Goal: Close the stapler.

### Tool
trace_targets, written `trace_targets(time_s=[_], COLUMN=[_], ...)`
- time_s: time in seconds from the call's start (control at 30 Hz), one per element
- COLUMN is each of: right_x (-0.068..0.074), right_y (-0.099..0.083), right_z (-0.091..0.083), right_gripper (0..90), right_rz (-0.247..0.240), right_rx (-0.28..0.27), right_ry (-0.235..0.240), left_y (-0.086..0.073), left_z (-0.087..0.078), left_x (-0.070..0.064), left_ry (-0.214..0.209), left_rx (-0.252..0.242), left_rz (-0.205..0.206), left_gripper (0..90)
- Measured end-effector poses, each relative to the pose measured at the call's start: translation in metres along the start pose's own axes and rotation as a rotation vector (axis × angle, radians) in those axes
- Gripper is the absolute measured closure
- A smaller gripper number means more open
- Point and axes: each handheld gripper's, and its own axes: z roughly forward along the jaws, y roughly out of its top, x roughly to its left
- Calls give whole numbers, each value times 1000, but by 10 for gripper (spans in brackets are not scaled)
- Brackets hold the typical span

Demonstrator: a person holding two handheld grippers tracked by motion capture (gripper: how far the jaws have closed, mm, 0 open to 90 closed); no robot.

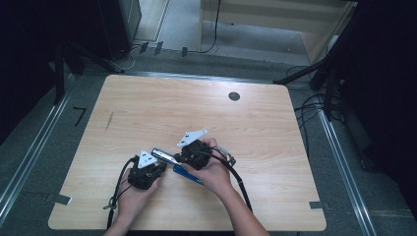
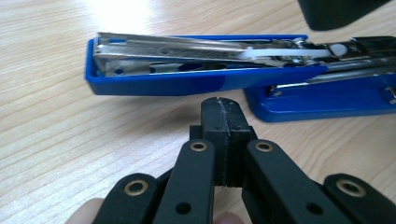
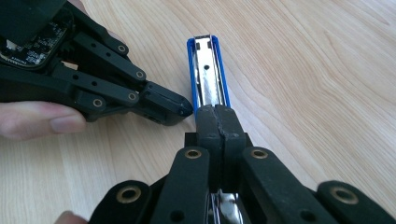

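A blue stapler (image 2: 187, 83) lies on the wooden table (image 1: 196, 108) with its top swung open and the metal magazine (image 3: 207, 70) bared. Its blue base (image 2: 327, 99) sits to the right in the left gripper view. My left gripper (image 2: 219, 105) is shut with nothing between its jaws, its tips just short of the stapler's blue side. My right gripper (image 3: 216, 112) is shut too, and its tips sit right over the magazine; whether they touch it is unclear. In the high view the left gripper (image 1: 155, 166) and the right gripper (image 1: 183, 157) meet over the stapler (image 1: 188, 174).
A dark round hole (image 1: 234, 96) marks the table's far side. Cables (image 1: 241, 179) trail from both grippers toward the near edge. The floor around the table holds metal rails (image 1: 29, 157), black stands and loose wires (image 1: 314, 105).
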Motion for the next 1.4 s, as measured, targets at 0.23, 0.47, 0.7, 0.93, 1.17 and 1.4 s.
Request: trace_targets(time_s=[0.23, 0.47, 0.7, 0.93, 1.17, 1.4], right_x=[1, 0, -1, 1, 1, 3], right_y=[5, 6, 6, 7, 7, 7], right_z=[15, 26, 27, 26, 22, 16], right_gripper=[900, 900, 900, 900, 900, 900], right_rz=[3, 6, 7, -2, 0, -5], right_rx=[0, 5, 3, 2, -17, -31], right_ry=[-1, -26, -31, -34, -31, -38], left_y=[1, 4, 4, 4, 6, 6], left_z=[2, 4, 3, 2, -3, -5], left_x=[2, 1, 2, 0, -2, -7], left_ry=[24, 30, 27, 29, 31, 10], left_rx=[-3, 0, -4, -20, -46, -71], left_rz=[-15, -11, -17, -10, -1, 8], left_gripper=[900, 900, 900, 900, 900, 900])
